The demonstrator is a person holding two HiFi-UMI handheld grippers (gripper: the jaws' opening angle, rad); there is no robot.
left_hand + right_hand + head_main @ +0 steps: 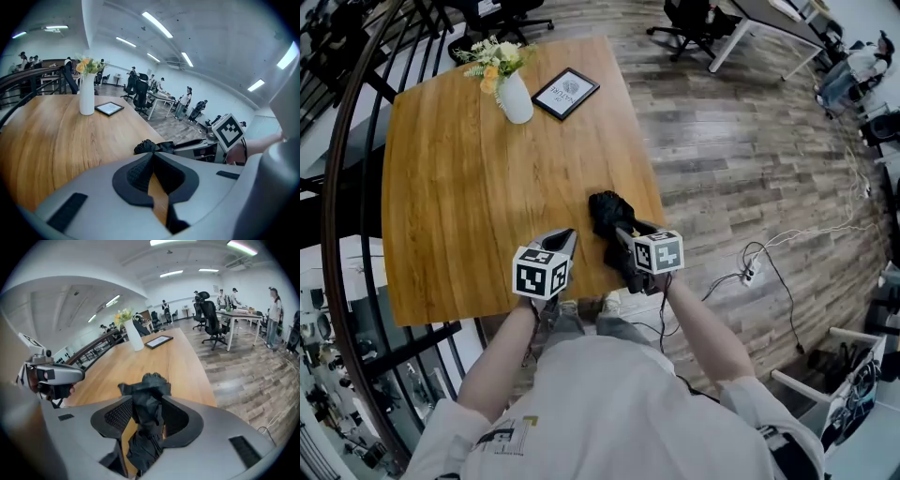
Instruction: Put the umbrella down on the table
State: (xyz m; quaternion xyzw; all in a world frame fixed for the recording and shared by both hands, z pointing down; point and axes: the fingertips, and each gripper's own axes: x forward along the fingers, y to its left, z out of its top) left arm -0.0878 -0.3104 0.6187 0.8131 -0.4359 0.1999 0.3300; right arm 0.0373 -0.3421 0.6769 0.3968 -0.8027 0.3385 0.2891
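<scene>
Open-plan office fills the background, with a grey plank floor (741, 141) on the right side of the head view. A wooden tabletop (459, 187) takes up the upper left, and a person leans over its near edge from the bottom of the frame.

There are two grippers. The right gripper (622, 246) has its jaws set fairly wide around the one black folded umbrella (605, 214), whose fabric fills the gap and meets both pads. The left gripper (563, 238), just to its left, is drawn together and empty.

The umbrella's long axis runs along the right gripper's own line, its bunched end poking past the jaws toward the upper frame. It is over the tabletop's near right edge; I cannot tell whether it rests on the wood. Setting it down likely means keeping it inboard of that edge.

Well apart, at the top, stand one white flower vase (516, 97) and one black-framed sign (565, 93).
</scene>
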